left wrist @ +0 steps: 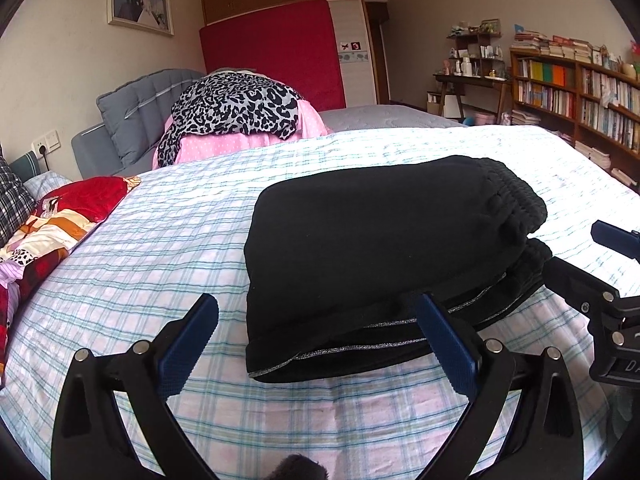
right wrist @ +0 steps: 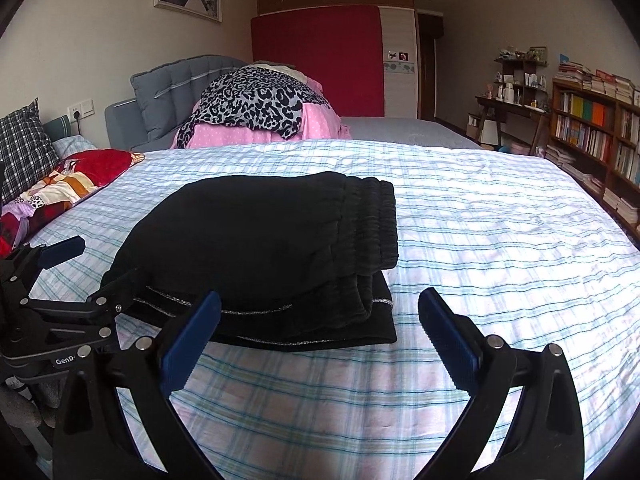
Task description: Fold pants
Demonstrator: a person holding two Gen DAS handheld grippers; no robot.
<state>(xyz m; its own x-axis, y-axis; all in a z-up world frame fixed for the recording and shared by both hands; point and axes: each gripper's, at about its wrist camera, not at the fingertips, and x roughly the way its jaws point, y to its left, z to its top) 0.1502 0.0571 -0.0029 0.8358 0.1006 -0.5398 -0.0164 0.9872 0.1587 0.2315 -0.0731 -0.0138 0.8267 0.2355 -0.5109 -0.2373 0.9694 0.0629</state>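
Black pants (right wrist: 260,248) folded on bed (right wrist: 480,240): thick, soft, floppy, layers likely to slip. Best gripped at stacked near edge. Left tool (left wrist: 316,340) wide, empty; right tool (right wrist: 320,336) wide, empty.

Folded pants (right wrist: 260,248) on the bed (right wrist: 480,240) before you, your left gripper (left wrist: 316,336) at their near left edge, right gripper (right wrist: 320,340) near right, clothes pile (right wrist: 256,104) behind, bookshelf (right wrist: 592,128) far right.

Black pants (left wrist: 380,256) lying folded on the plaid bed (left wrist: 200,240); left tongs (left wrist: 316,344) gaping wide before them, clasping nothing; right tongs (left wrist: 600,264) entering at right edge.
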